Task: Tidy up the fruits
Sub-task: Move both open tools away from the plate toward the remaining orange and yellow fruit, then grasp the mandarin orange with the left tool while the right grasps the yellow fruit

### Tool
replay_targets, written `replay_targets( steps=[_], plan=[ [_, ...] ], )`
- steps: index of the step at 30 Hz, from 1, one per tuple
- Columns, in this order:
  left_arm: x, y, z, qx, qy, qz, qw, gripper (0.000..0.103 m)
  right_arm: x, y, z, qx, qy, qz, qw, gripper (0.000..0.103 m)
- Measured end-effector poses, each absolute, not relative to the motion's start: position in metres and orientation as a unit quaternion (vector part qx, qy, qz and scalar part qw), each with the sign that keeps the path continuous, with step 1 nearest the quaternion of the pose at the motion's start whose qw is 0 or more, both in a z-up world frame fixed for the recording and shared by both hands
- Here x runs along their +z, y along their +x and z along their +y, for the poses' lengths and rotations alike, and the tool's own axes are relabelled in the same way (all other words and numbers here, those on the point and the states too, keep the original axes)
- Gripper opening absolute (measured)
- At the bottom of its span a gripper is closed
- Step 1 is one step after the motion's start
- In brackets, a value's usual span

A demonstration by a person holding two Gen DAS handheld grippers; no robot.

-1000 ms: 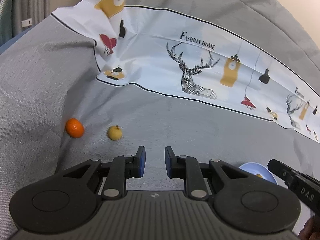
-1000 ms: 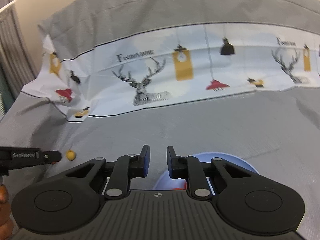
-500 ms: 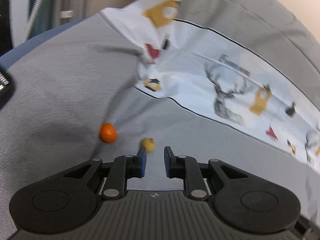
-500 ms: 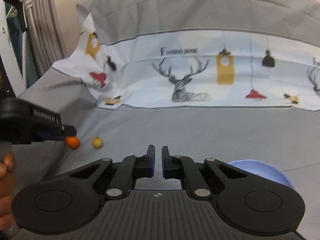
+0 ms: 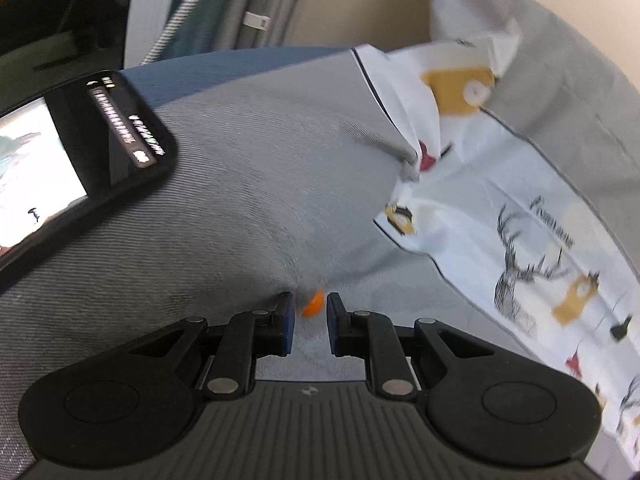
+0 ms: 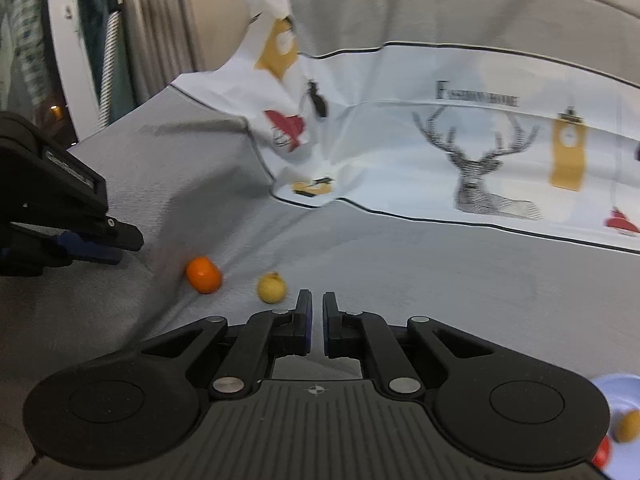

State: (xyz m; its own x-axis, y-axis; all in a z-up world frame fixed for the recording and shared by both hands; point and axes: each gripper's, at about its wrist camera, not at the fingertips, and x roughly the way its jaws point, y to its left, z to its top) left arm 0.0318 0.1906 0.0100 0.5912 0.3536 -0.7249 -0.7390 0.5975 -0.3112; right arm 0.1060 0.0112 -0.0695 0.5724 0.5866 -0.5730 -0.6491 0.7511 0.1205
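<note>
A small orange fruit (image 6: 203, 274) and a small yellow fruit (image 6: 271, 287) lie side by side on the grey cloth. In the left wrist view the orange fruit (image 5: 312, 303) shows just beyond the gap of my left gripper (image 5: 311, 307), which is open and empty. From the right wrist view the left gripper (image 6: 108, 246) hovers left of the orange fruit, apart from it. My right gripper (image 6: 314, 306) is nearly closed with a narrow gap, empty, just right of the yellow fruit. A light blue plate (image 6: 618, 392) at the lower right holds a yellow and a red fruit.
A white printed cloth with deer and lamps (image 6: 440, 148) lies behind the fruits over the grey sofa. A phone with a lit screen (image 5: 60, 160) sits at the left of the left wrist view. Curtains and a window (image 6: 100, 40) stand at the far left.
Both grippers swung left. The left gripper came down toward the orange fruit, which now sits in line with its fingers. The right gripper narrowed and now faces the yellow fruit; the plate slid to the right edge.
</note>
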Motion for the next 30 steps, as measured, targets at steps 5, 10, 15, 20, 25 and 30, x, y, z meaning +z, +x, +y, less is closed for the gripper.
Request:
replay_targets(
  steps=[5, 10, 15, 20, 25, 30],
  plan=[
    [0.016, 0.028, 0.19, 0.329, -0.302, 0.29, 0.847, 0.019, -0.089, 0.121, 0.044, 0.369, -0.068, 0.312, 0.873, 0.02],
    [0.018, 0.028, 0.19, 0.321, -0.295, 0.285, 0.854, 0.019, -0.103, 0.13, 0.069, 0.371, -0.09, 0.313, 0.87, 0.034],
    [0.019, 0.03, 0.184, 0.319, -0.282, 0.285, 0.859, 0.019, -0.118, 0.136, 0.089, 0.369, -0.121, 0.322, 0.863, 0.048],
    [0.023, 0.032, 0.178, 0.307, -0.266, 0.285, 0.868, 0.019, -0.121, 0.144, 0.09, 0.366, -0.114, 0.319, 0.867, 0.027],
    [0.023, 0.033, 0.18, 0.301, -0.273, 0.283, 0.869, 0.019, -0.112, 0.145, 0.074, 0.352, -0.1, 0.312, 0.877, 0.026],
    [0.022, 0.036, 0.174, 0.28, -0.277, 0.29, 0.872, 0.019, -0.09, 0.142, 0.039, 0.328, -0.075, 0.325, 0.884, 0.026]
  ],
)
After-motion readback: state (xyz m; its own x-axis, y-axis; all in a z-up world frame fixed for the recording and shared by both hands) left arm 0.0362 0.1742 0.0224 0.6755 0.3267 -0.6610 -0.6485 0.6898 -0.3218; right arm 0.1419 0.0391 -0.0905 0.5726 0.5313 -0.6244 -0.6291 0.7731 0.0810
